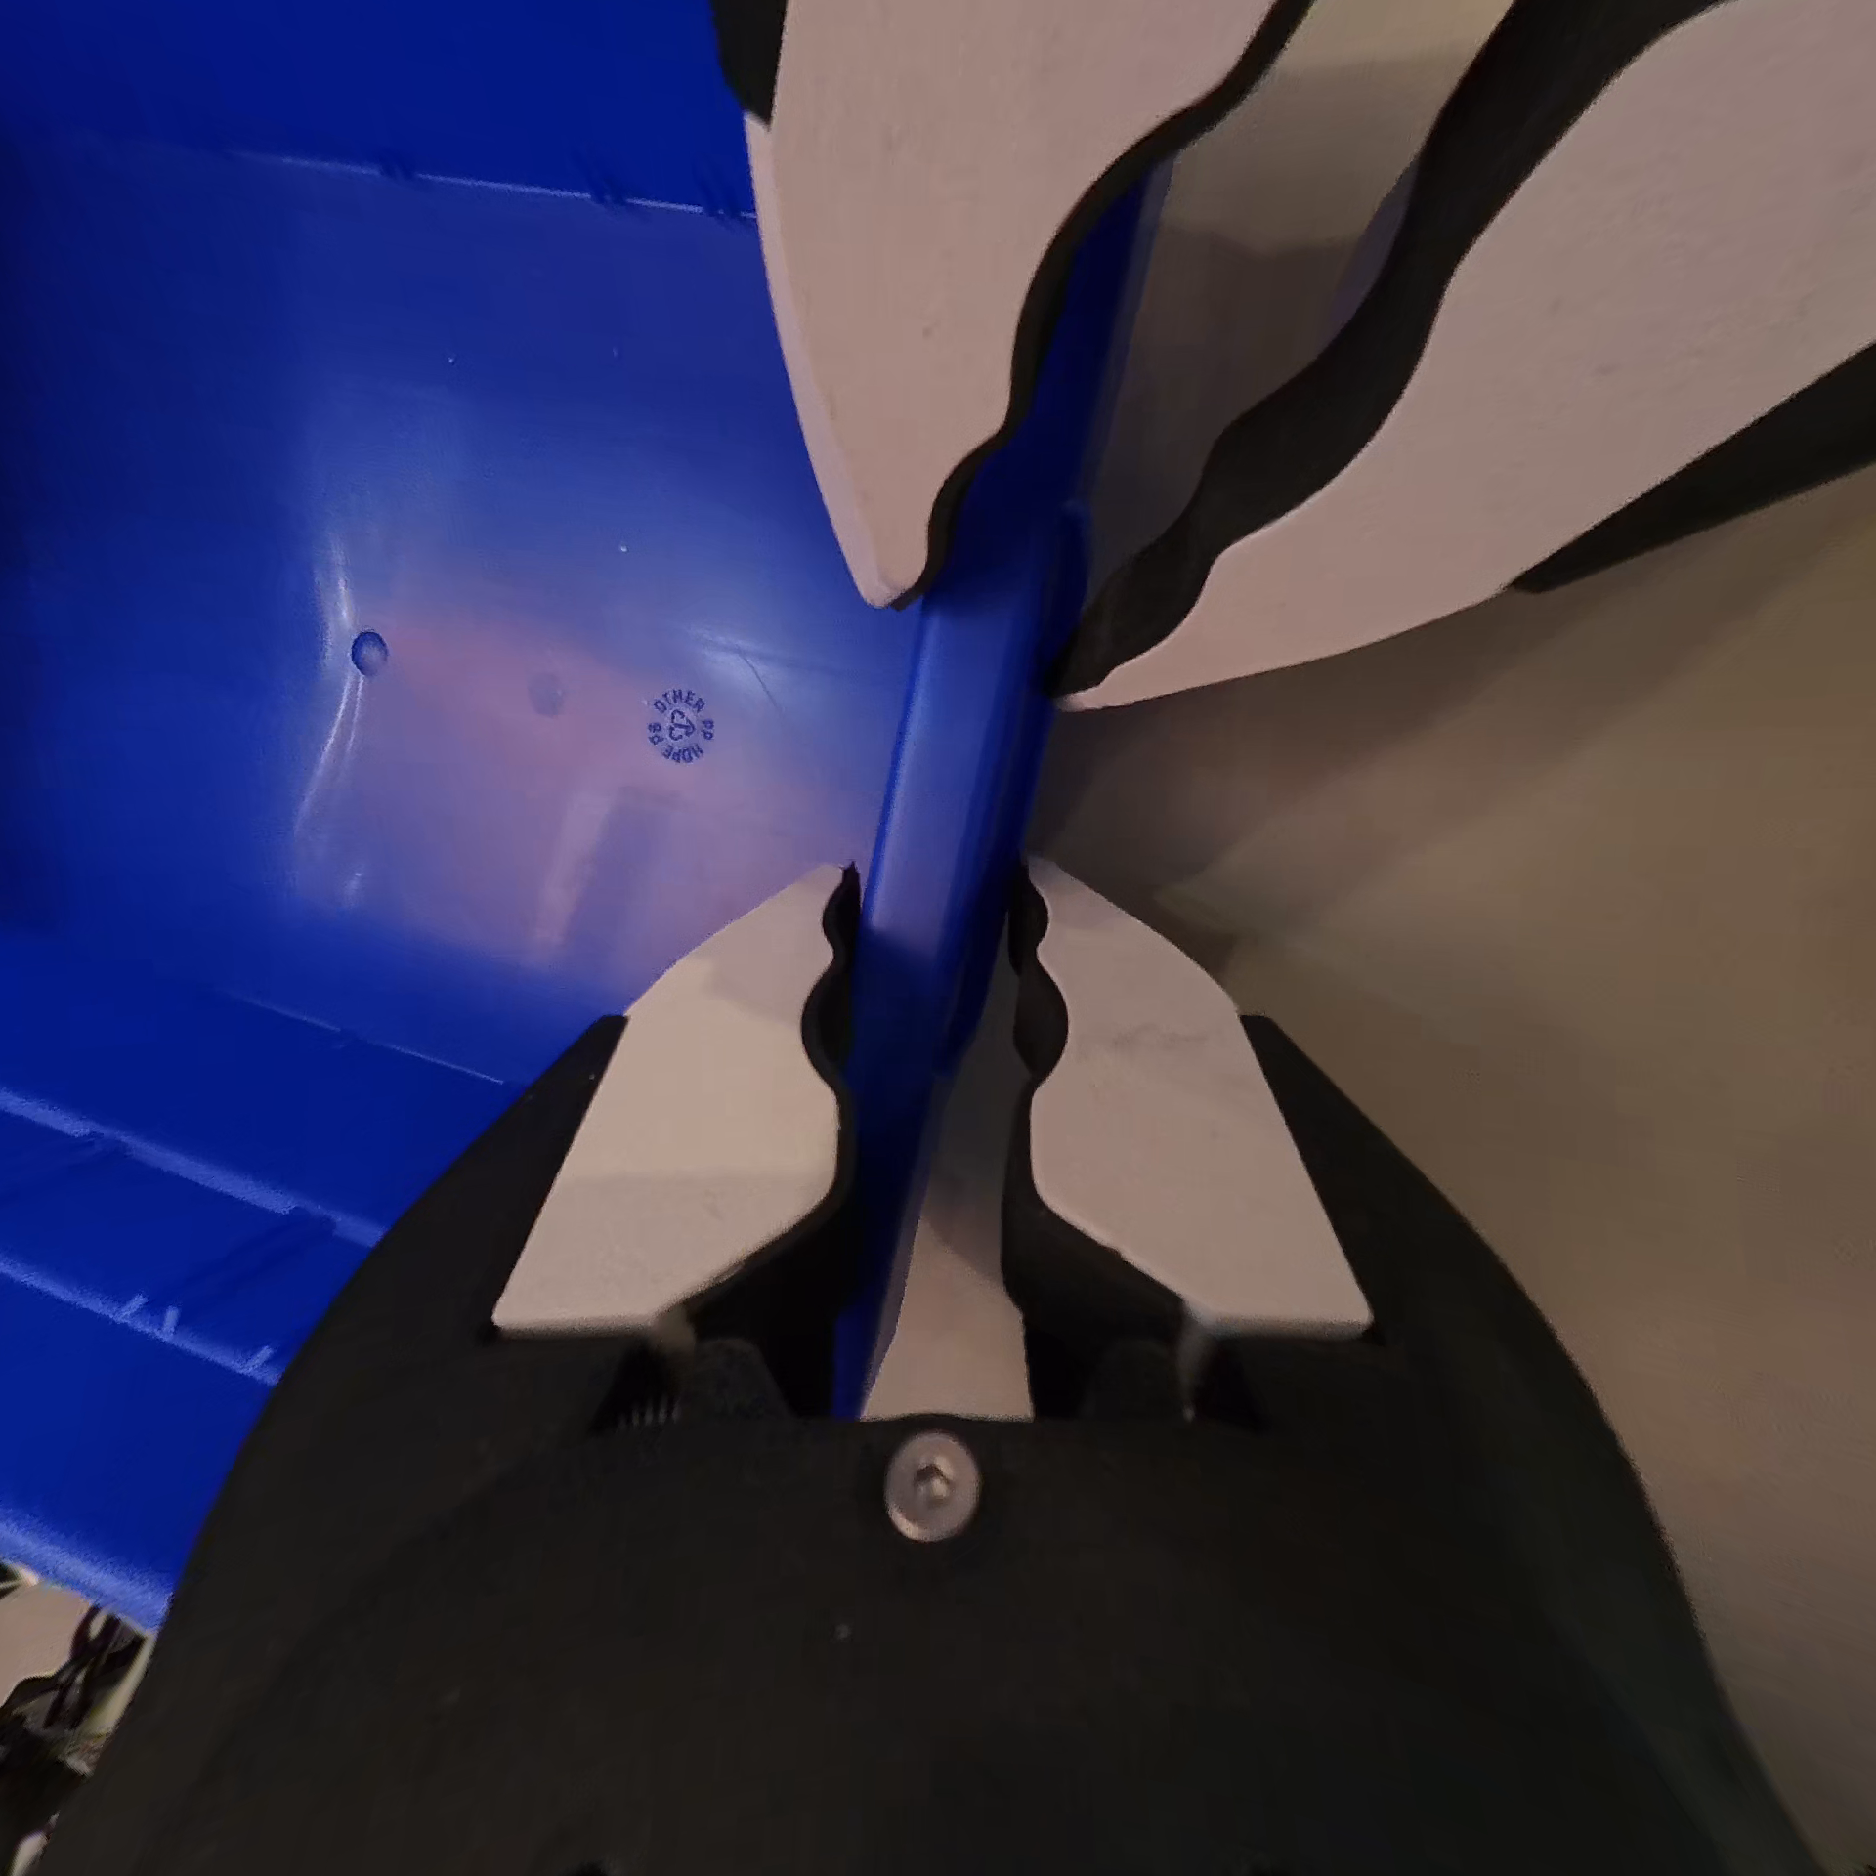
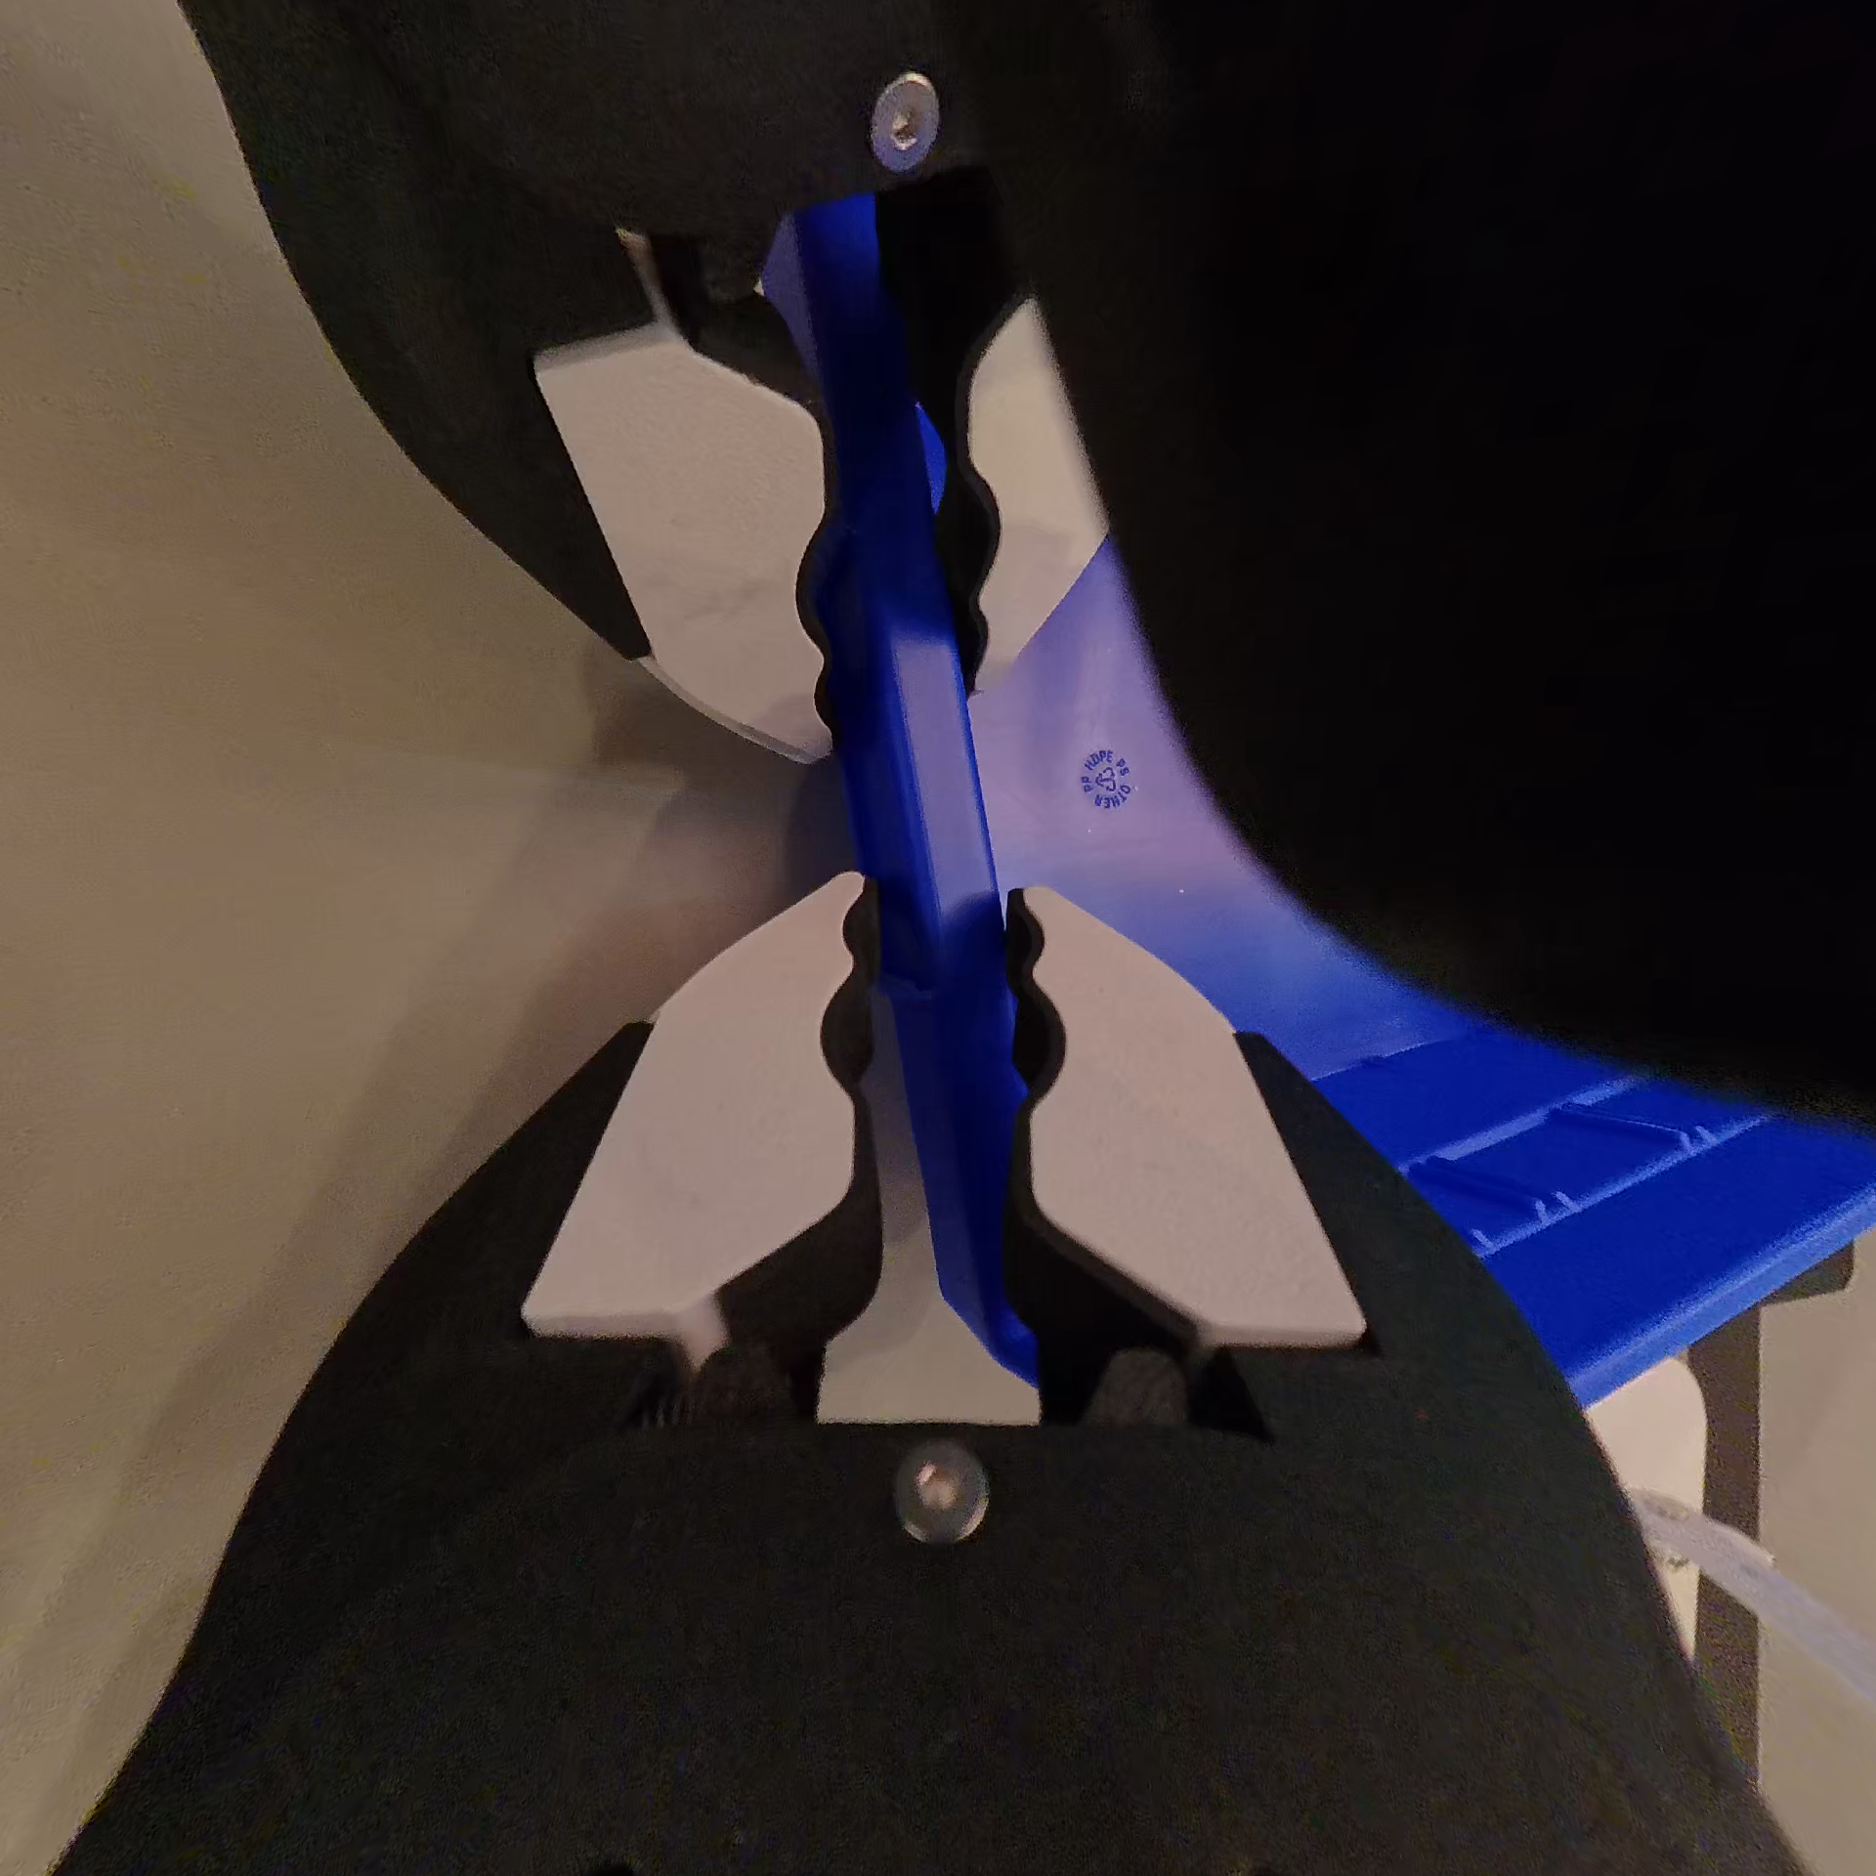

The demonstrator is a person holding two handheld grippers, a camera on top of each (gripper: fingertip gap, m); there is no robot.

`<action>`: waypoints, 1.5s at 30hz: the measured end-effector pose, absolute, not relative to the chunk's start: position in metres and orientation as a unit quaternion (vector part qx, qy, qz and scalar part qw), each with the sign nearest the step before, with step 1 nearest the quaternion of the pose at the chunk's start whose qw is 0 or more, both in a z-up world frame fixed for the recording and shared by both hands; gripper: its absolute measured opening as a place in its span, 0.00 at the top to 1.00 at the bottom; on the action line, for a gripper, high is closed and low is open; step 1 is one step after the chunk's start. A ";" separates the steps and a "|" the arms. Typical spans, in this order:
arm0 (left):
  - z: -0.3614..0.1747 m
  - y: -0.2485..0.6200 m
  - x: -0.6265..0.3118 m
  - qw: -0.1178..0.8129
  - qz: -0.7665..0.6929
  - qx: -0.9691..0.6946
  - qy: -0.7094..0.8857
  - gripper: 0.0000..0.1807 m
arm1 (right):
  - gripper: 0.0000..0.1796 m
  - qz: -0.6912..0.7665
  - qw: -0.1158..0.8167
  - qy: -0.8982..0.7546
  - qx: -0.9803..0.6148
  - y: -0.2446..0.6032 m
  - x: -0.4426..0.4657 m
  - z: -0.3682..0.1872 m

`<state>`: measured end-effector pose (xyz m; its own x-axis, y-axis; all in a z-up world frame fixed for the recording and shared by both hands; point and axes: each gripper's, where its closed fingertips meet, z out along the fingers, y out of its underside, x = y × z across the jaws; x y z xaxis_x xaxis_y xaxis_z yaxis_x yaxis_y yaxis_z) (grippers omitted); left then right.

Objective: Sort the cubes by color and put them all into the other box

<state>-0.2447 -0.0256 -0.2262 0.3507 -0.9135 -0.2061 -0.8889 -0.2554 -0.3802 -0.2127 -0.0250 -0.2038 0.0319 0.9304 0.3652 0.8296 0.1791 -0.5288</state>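
Along one wall of the blue box (image 1: pixel 426 568), both tongs bite the rim from opposite ends. The left tongs (image 1: pixel 934 883) are clenched on the rim strip, one finger inside the box, one outside; the right tongs (image 2: pixel 939 898) grip the same edge, facing them. The box floor, marked with a moulded stamp, looks bare in both views, and no cubes can be seen. The box appears lifted or tipped, though its tilt cannot be judged. To handle this well, both grips should stay firm and move together, since the thin wall could twist or slip if one hand leads. The pale surface (image 1: pixel 1523 1015) beyond may be the tabletop; I cannot tell.
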 end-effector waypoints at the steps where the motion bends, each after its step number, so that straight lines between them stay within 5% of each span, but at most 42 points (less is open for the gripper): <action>1: -0.226 -0.034 -0.240 0.216 -0.027 -0.791 0.571 0.85 | 0.87 0.076 0.333 -0.693 -0.634 -0.033 -0.208 -0.204; 22: -0.225 -0.175 -0.120 0.227 -0.028 -0.780 0.583 0.85 | 0.87 0.063 0.337 -0.698 -0.629 -0.175 -0.089 -0.203; 45: -0.224 -0.213 0.004 0.229 -0.058 -0.693 0.681 0.85 | 0.87 0.018 0.345 -0.617 -0.707 -0.222 0.034 -0.202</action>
<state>0.0038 -0.2133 -0.2239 0.0650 -0.9705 -0.2321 -0.9176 0.0332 -0.3960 0.0339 -0.2220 -0.2023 0.2382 0.8852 0.3997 0.8601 -0.0010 -0.5102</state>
